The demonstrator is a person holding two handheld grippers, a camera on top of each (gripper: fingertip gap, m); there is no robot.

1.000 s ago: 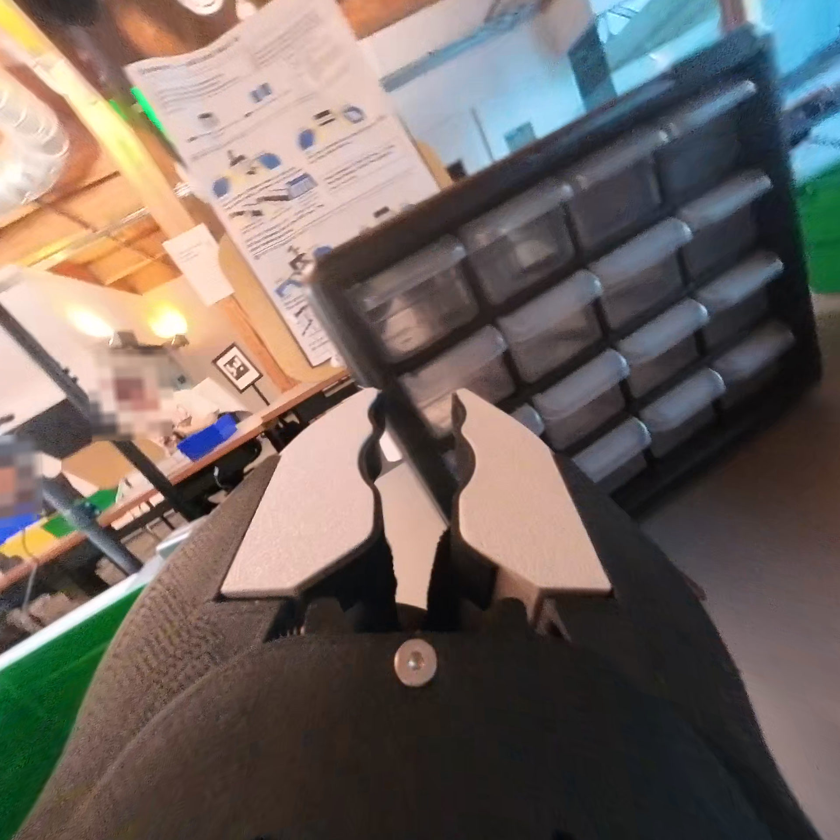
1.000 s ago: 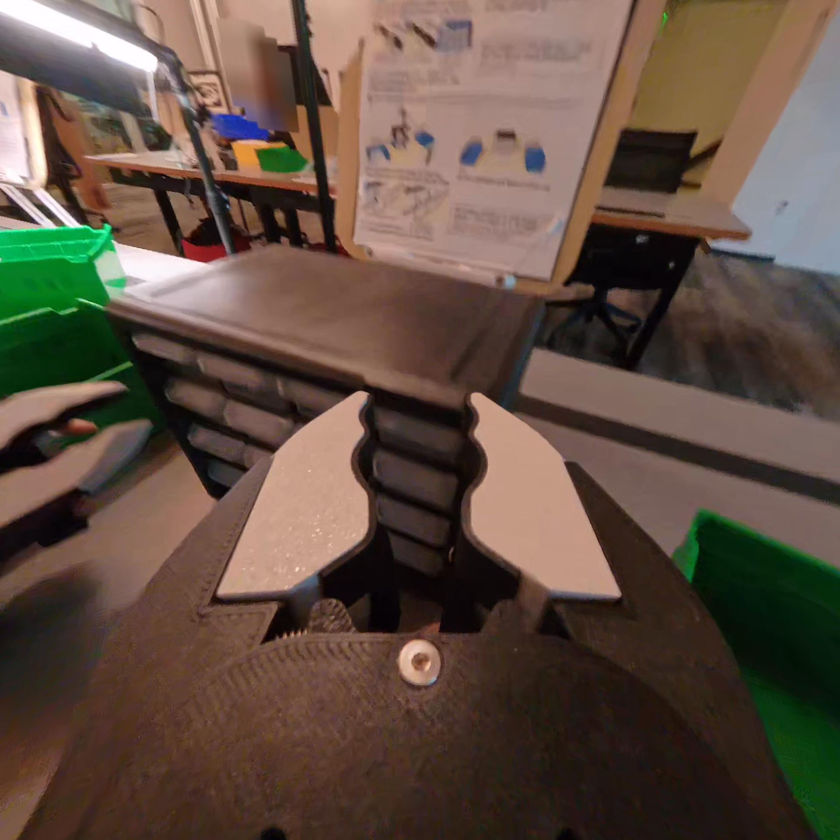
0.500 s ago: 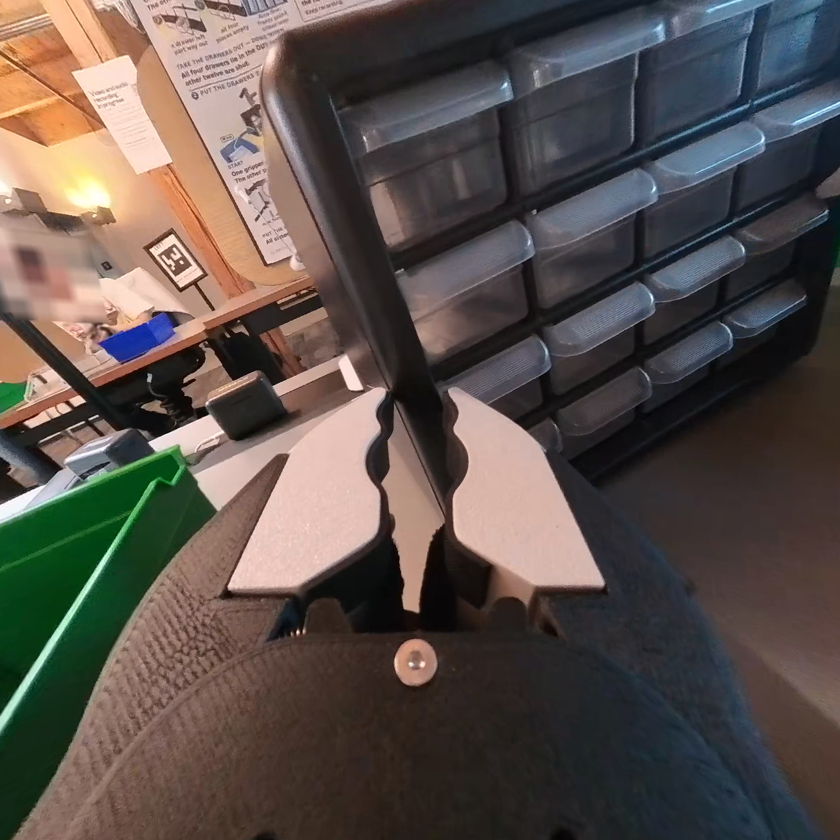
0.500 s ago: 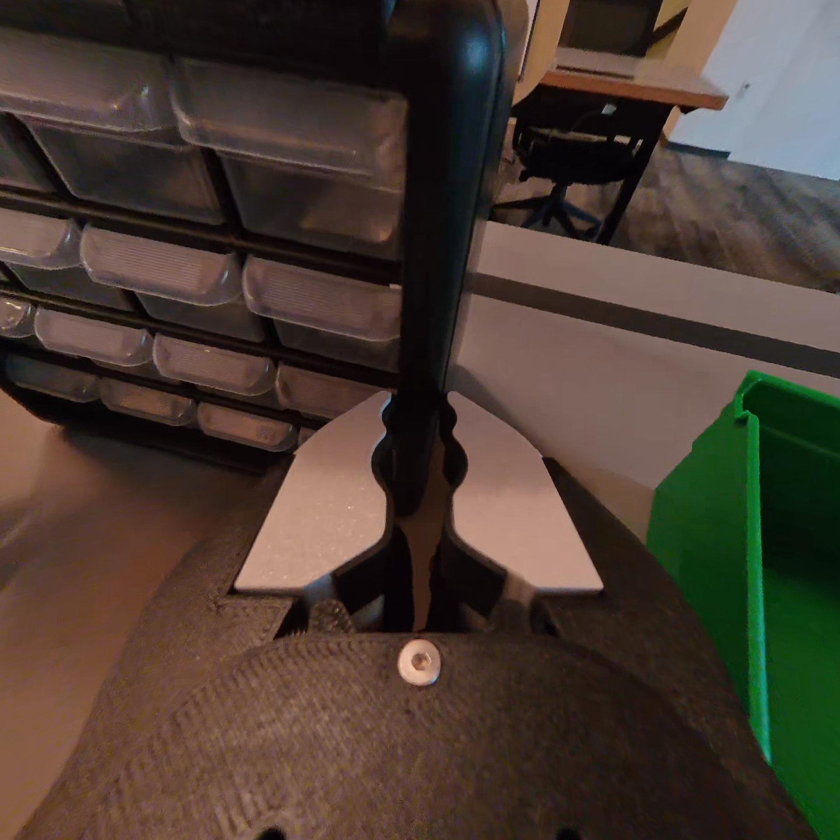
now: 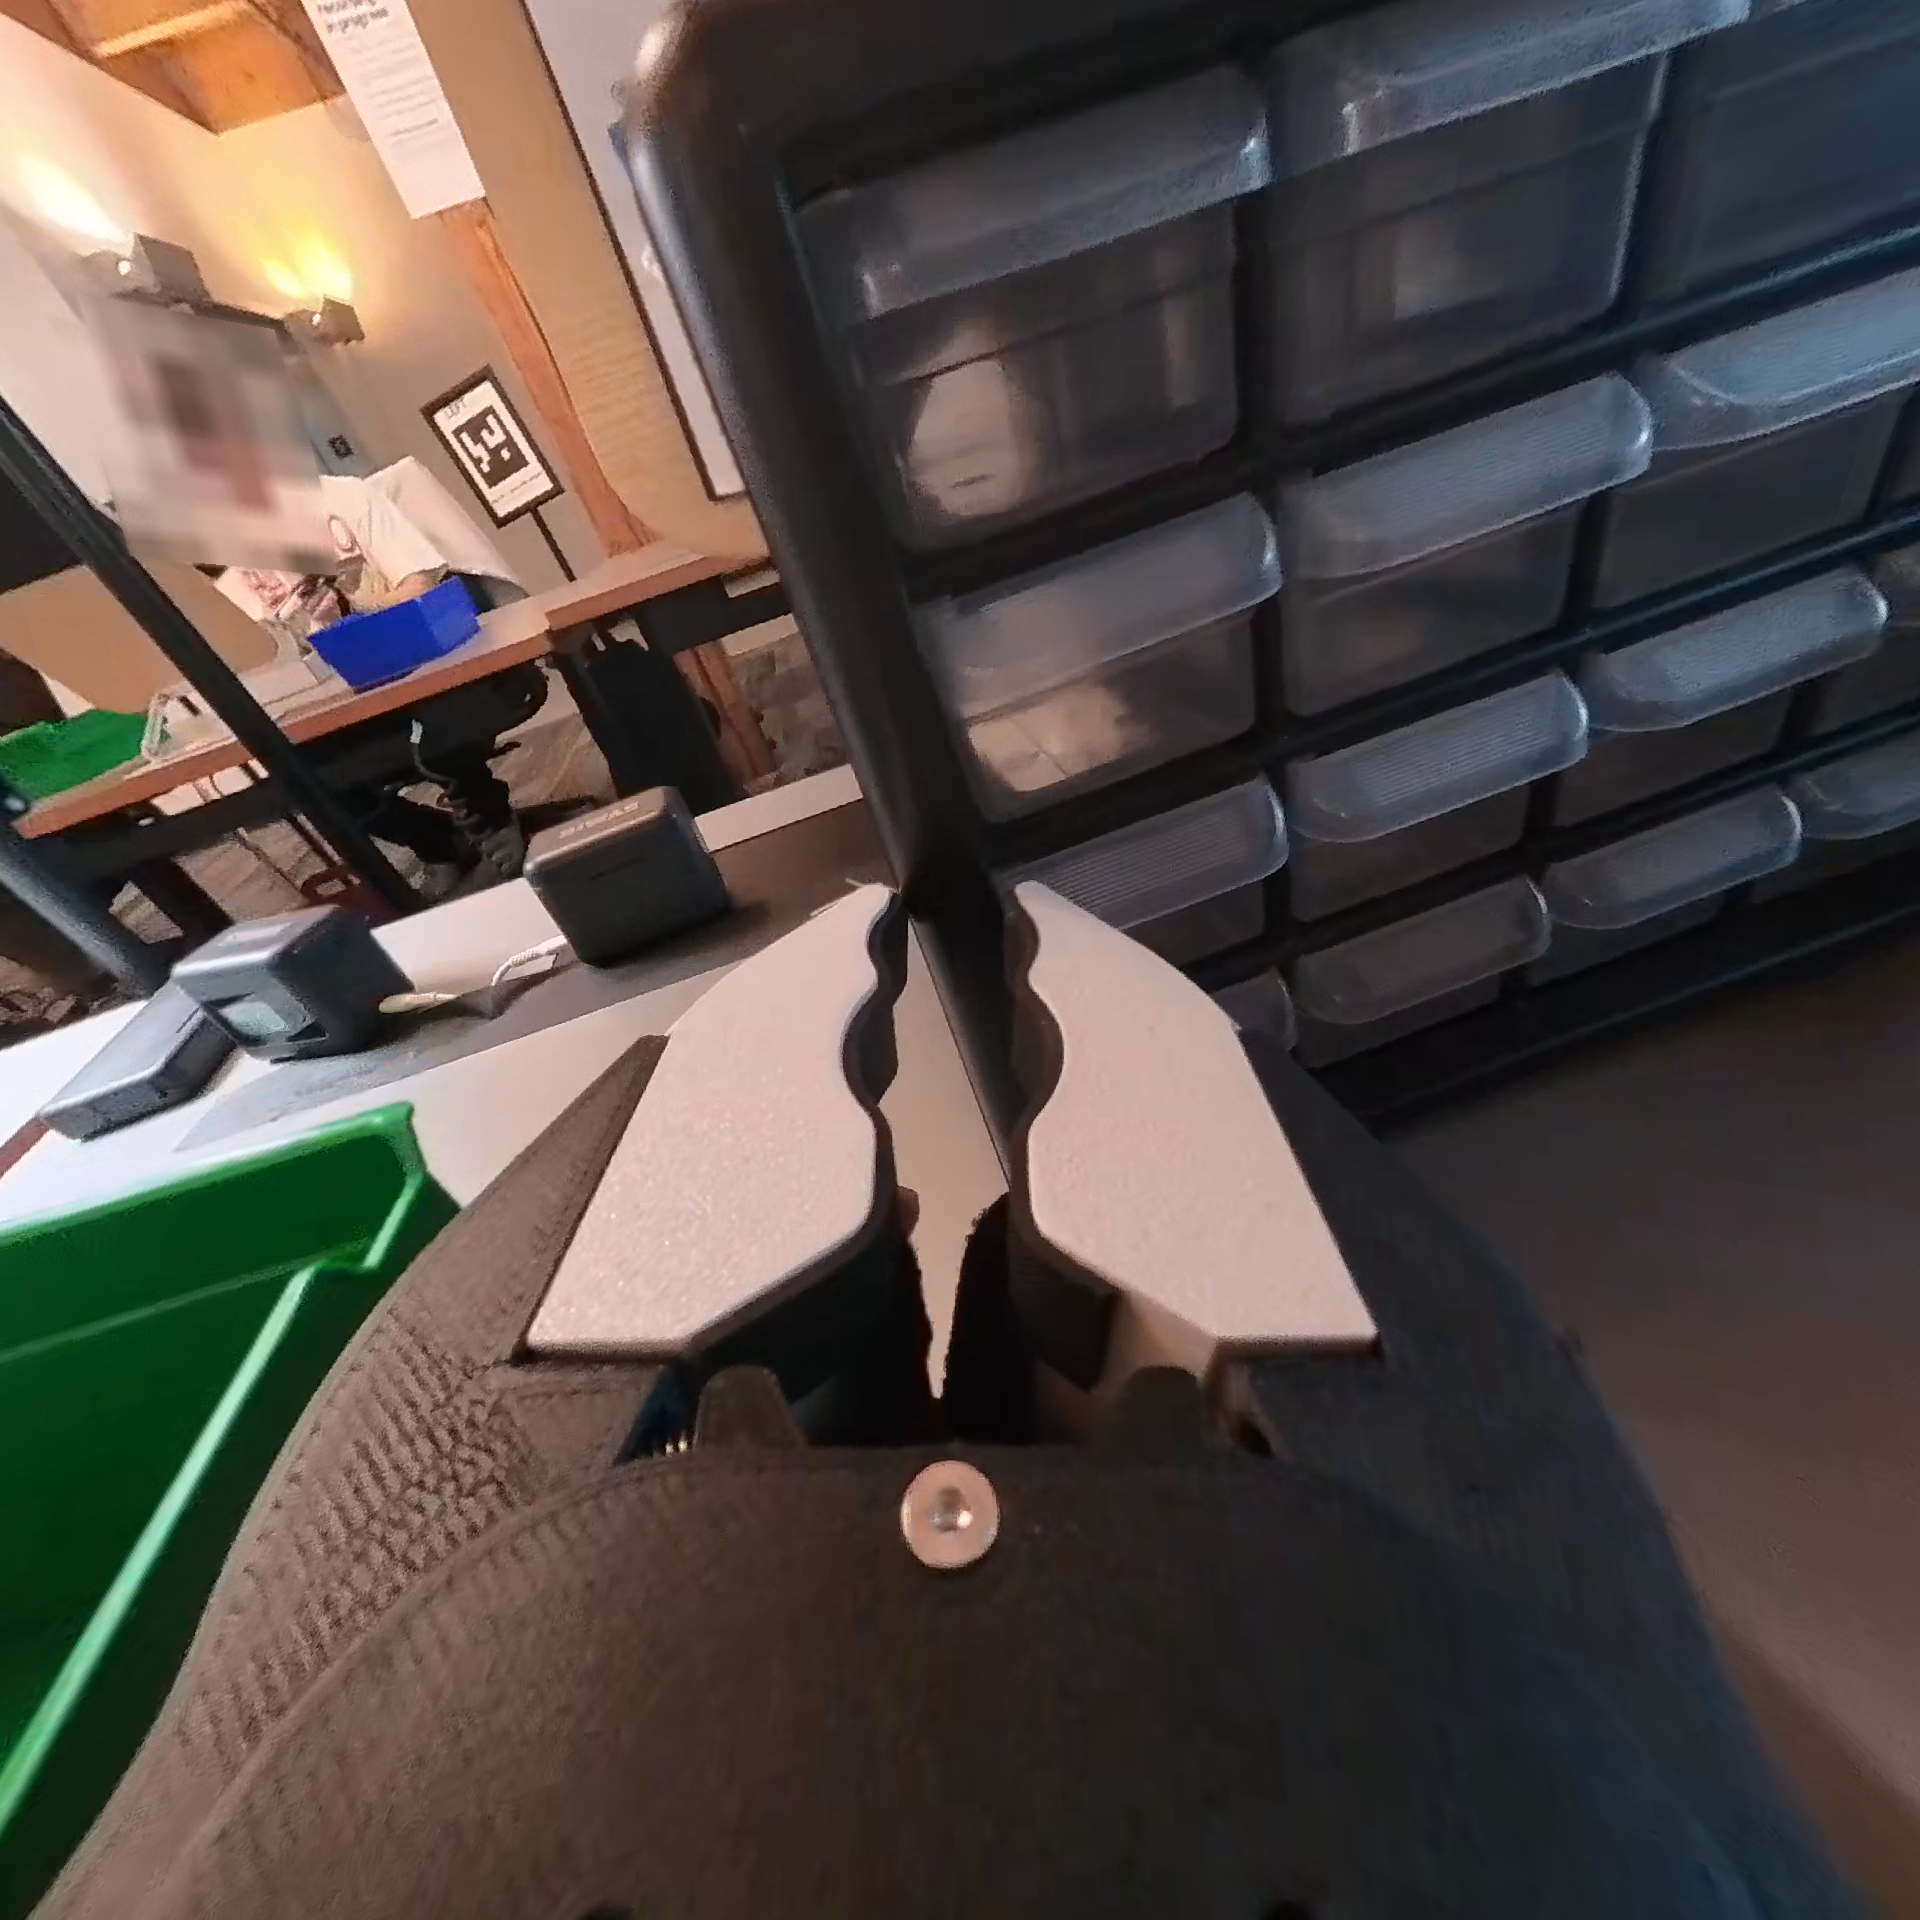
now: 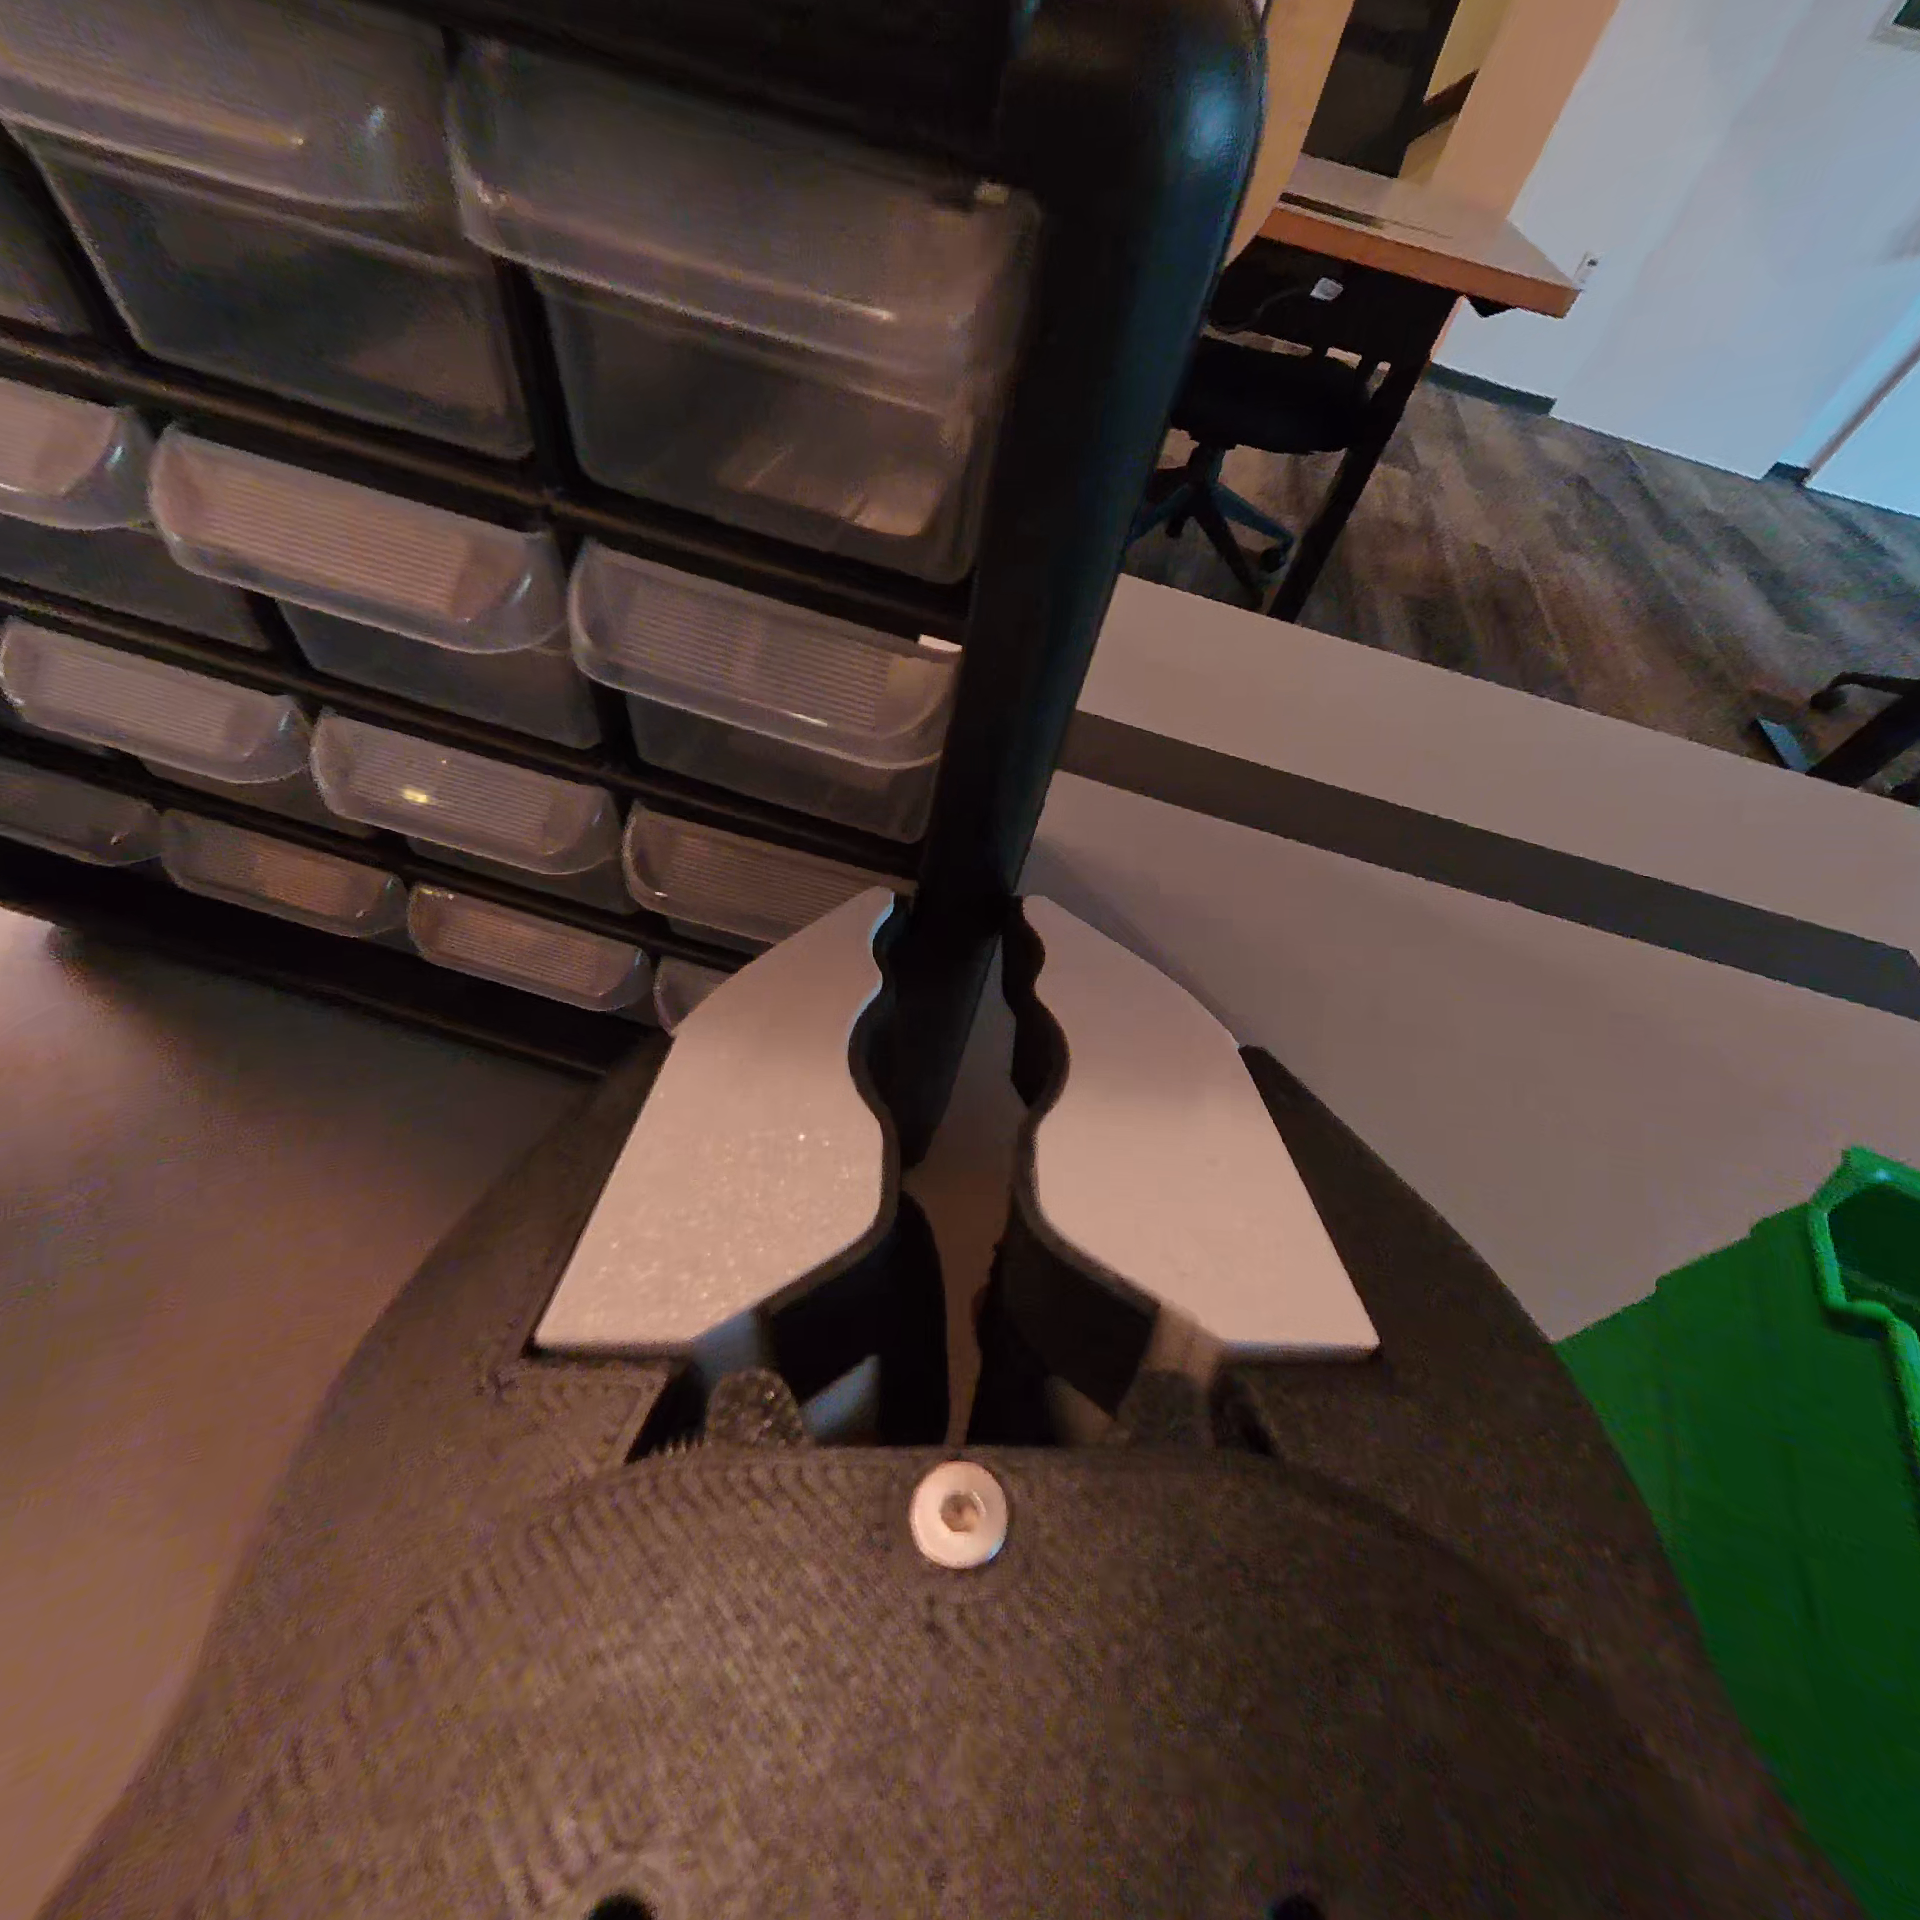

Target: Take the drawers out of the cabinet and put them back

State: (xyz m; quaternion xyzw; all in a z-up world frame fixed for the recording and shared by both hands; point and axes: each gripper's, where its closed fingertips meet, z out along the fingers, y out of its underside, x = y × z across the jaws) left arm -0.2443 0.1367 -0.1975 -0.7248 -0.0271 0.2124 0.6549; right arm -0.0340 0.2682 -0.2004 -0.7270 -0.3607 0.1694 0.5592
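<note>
A black cabinet [image 5: 727,312] with rows of clear plastic drawers [image 5: 1039,312], all pushed in, stands on the table. My left gripper [image 5: 956,914] is shut on the cabinet's left front edge, low down. In the right wrist view my right gripper [image 6: 951,925] is shut on the right front edge of the cabinet [image 6: 1101,416], beside its drawers [image 6: 748,343]. The black frame post sits between the grey fingers [image 6: 769,1143] in both views. The cabinet's lowest corners are hidden behind the grippers.
A green bin [image 5: 187,1299] stands left of the cabinet and another green bin [image 6: 1766,1455] to its right. Two dark boxes [image 5: 623,883] [image 5: 291,982] lie on the grey table [image 6: 1455,987] behind left. Desks and an office chair [image 6: 1247,416] stand beyond.
Both grippers moved in from a distance to the cabinet's side edges and narrowed around them. The cabinet now fills both views, seen upright and close.
</note>
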